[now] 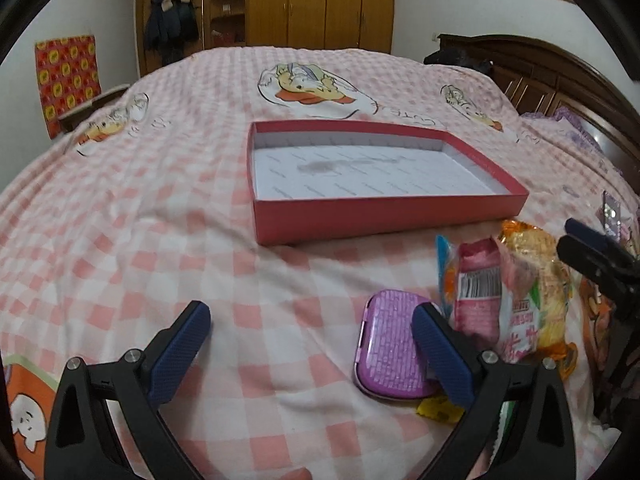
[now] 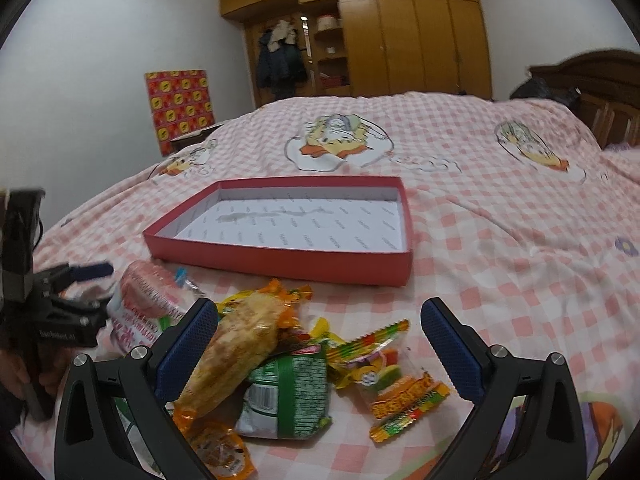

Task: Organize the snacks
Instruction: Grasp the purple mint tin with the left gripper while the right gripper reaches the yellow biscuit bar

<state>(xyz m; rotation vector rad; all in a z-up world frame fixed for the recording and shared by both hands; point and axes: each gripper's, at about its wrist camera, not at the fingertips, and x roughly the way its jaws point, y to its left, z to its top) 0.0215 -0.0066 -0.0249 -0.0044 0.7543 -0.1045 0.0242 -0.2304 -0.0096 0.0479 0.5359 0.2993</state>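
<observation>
The left gripper [image 1: 310, 346] hangs low over the pink-and-white checked bedspread [image 1: 160, 240] with its blue-padded jaws spread wide and nothing between them; its right finger lies just in front of a flat purple textured plastic case [image 1: 390, 344] resting on the cover. The right gripper [image 2: 320, 344] is likewise spread wide and holds nothing, poised above the heap of snacks. Within that heap, a long orange-wrapped packet of pale biscuit [image 2: 236, 356] leans against the left finger, overlapping a green-and-white printed packet [image 2: 292, 392]; just right of these lies a clear sachet of coloured gummy sweets [image 2: 394, 384], and at the left a pink-and-white wrapped packet [image 2: 140, 300] sits near the other gripper. All snacks lie on the bedspread, outside the box. Beyond the heap, apart from it, stands a shallow red cardboard box with white printed lining [image 2: 280, 258], open and empty. At the far wall stands a wooden wardrobe [image 2: 412, 44].
</observation>
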